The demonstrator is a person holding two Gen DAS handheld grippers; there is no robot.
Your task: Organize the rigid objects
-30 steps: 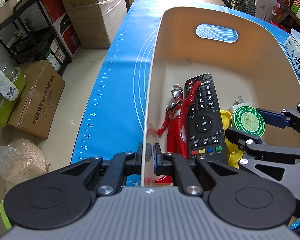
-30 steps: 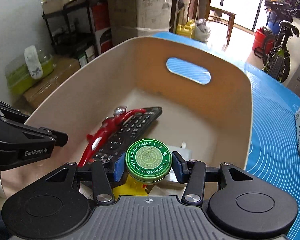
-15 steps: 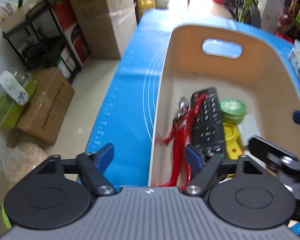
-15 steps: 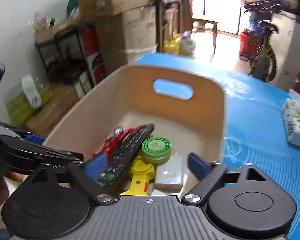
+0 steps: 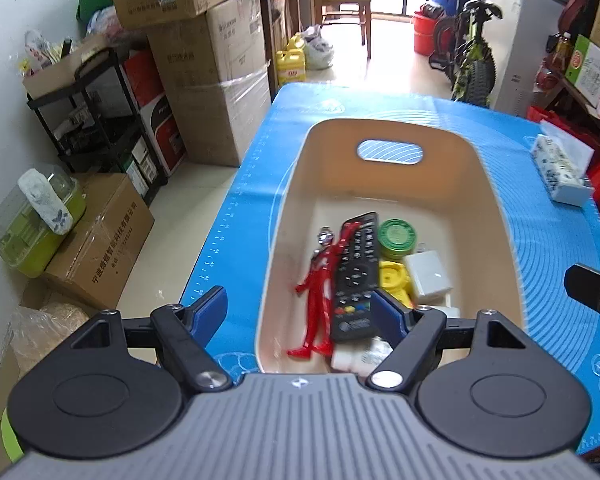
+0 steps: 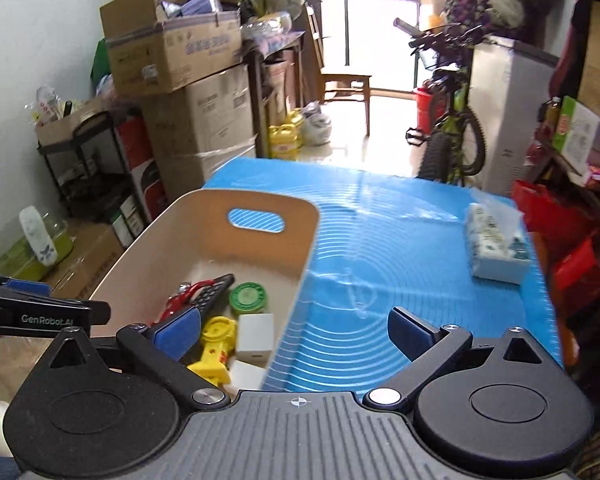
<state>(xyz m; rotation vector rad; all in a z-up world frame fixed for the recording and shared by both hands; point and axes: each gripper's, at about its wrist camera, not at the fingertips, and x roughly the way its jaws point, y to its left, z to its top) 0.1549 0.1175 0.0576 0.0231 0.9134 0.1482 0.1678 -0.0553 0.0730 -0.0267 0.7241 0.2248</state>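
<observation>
A beige bin (image 5: 488, 184) (image 6: 260, 200) with a handle slot stands on the blue mat (image 5: 548, 240) (image 6: 400, 240). Inside lie a red figure (image 5: 320, 280) (image 6: 180, 300), a black remote (image 5: 356, 272) (image 6: 214, 290), a green ointment tin (image 5: 398, 236) (image 6: 247, 298), a yellow toy (image 5: 392, 280) (image 6: 216, 344) and a white charger block (image 5: 428, 272) (image 6: 256, 338). My left gripper (image 5: 300, 312) is open and empty, above the bin's near end. My right gripper (image 6: 294, 332) is open and empty, raised over the bin's right rim.
A tissue pack (image 5: 560, 168) (image 6: 496, 244) lies on the mat to the right. Cardboard boxes (image 5: 204, 64), a black shelf (image 5: 100, 120) and a green container (image 5: 40, 220) stand on the floor to the left. A bicycle (image 6: 448, 128) stands beyond the table.
My right gripper opened and dropped the green tin into the bin, then drew back and up. My left gripper let go of the bin's left wall, opened and pulled back.
</observation>
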